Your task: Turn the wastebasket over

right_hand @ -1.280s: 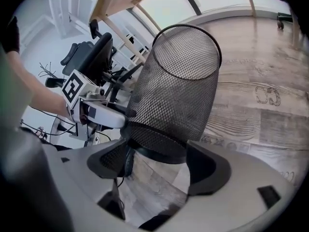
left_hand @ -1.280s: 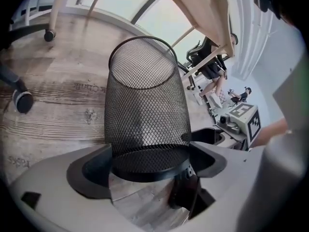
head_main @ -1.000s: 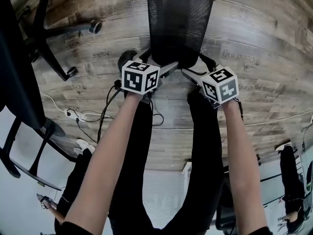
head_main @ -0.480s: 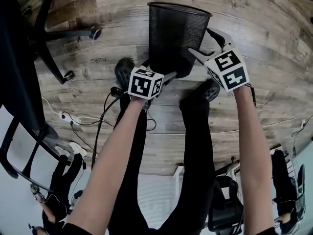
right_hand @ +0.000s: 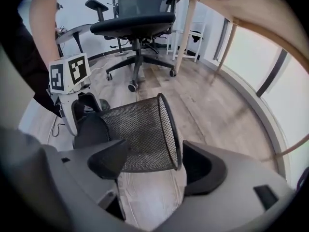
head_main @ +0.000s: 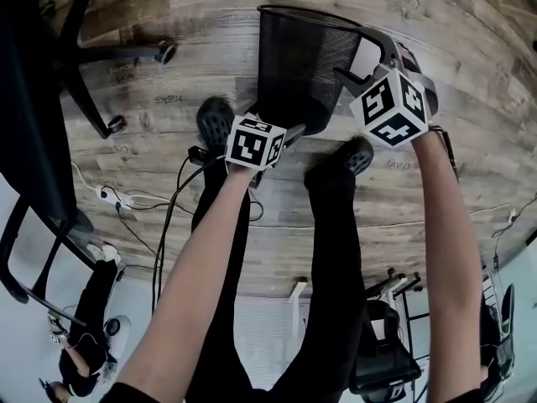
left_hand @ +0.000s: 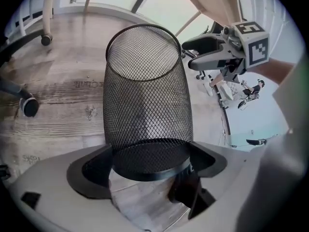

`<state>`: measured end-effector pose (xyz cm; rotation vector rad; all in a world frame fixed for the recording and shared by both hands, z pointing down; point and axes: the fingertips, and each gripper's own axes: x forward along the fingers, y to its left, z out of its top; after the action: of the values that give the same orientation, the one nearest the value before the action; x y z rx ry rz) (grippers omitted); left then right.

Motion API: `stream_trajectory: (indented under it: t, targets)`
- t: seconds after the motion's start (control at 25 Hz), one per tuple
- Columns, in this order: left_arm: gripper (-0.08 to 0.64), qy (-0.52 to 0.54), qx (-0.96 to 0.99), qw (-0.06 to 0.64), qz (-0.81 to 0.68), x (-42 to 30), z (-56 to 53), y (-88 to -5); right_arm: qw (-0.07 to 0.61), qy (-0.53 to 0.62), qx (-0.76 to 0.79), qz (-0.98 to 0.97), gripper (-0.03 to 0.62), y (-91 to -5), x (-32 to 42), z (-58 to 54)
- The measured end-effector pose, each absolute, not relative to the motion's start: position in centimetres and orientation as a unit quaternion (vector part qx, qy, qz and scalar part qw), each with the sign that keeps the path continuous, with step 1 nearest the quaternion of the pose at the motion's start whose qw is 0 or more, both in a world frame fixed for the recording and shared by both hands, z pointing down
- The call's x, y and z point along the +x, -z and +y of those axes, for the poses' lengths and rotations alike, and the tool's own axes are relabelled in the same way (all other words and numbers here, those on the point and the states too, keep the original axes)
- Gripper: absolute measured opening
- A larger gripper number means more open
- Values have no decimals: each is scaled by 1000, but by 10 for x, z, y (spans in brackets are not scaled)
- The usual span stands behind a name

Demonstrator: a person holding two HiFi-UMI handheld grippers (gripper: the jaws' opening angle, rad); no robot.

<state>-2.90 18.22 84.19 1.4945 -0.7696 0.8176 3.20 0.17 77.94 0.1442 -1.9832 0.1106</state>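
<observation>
The wastebasket (head_main: 302, 65) is a black wire-mesh bin, tipped so that its open rim points away from me. My left gripper (head_main: 273, 122) is shut on its solid base (left_hand: 149, 158), one jaw on each side. My right gripper (head_main: 362, 57) is open at the basket's right side near the rim. In the right gripper view the wastebasket (right_hand: 140, 132) lies sideways with its rim between the wide-apart jaws. The right gripper (left_hand: 227, 52) also shows beyond the basket in the left gripper view.
The floor is wood planks (head_main: 470, 99). An office chair base (head_main: 92, 65) with castors stands at the left, and another chair (right_hand: 137, 18) stands beyond the basket. Cables (head_main: 159, 208) trail by my shoes (head_main: 214, 122). A table leg (right_hand: 186, 28) rises nearby.
My right gripper has left the basket's base and moved up and right to its rim side. The left gripper has kept its hold on the base, and the basket has tipped slightly.
</observation>
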Motion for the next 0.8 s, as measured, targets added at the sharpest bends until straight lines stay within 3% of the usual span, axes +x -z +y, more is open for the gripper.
stream_trajectory:
  t: [0.6, 0.8]
  targets:
    - [497, -348, 644, 587, -345, -26, 182, -842, 570, -5, -26, -821, 365, -789, 19, 1]
    - [502, -352, 643, 586, -347, -24, 185, -843, 577, 9, -37, -816, 305, -787, 23, -2]
